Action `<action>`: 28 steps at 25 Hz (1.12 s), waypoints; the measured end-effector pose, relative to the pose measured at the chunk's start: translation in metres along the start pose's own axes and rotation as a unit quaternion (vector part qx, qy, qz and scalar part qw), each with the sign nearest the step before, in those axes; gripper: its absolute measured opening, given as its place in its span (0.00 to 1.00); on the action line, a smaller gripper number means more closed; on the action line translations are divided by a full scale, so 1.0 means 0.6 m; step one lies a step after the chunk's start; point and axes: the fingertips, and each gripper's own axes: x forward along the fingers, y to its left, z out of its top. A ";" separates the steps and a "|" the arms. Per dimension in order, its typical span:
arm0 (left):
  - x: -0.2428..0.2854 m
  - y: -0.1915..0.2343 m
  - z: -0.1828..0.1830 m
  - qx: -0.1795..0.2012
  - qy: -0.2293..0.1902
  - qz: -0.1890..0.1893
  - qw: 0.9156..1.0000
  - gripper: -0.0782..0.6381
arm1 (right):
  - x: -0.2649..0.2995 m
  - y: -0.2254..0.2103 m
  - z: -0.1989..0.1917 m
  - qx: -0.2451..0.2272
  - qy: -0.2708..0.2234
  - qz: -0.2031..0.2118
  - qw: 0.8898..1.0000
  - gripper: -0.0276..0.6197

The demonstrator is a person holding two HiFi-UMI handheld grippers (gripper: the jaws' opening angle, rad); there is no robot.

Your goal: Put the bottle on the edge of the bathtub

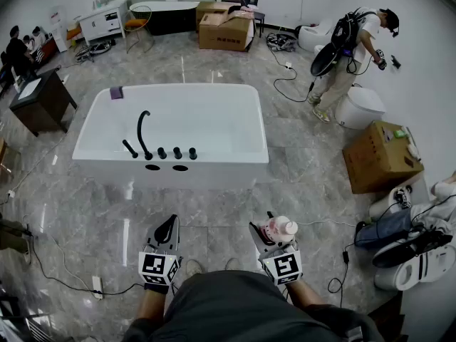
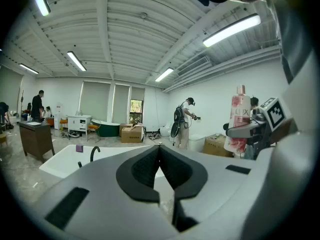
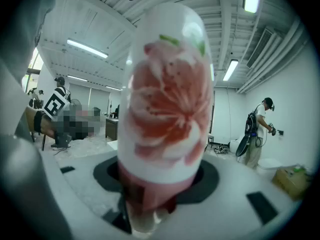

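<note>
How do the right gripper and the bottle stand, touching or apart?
Touching. The right gripper view shows the pads of the right gripper clamped on the bottle, low down.

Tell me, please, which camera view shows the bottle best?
The left gripper view: the bottle appears almost whole and side-on, with readable lettering. The right gripper view shows it very close, blurred, filling the frame. The head view shows it small, from above.
</note>
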 end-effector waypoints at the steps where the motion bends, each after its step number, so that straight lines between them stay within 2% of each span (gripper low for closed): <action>1: 0.000 0.000 -0.001 0.000 0.000 0.000 1.000 0.11 | 0.001 0.000 0.001 0.001 -0.001 0.001 1.000 0.40; 15: 0.012 -0.024 -0.008 0.001 0.004 0.014 1.000 0.11 | -0.005 -0.019 -0.009 0.003 -0.005 0.018 1.000 0.40; 23: 0.002 -0.048 -0.038 -0.014 0.010 0.047 0.999 0.11 | 0.019 -0.037 -0.036 -0.005 0.000 0.052 0.999 0.40; 28: -0.004 -0.016 -0.057 -0.029 0.025 0.067 0.997 0.11 | 0.065 -0.041 -0.036 -0.008 0.014 0.061 0.998 0.40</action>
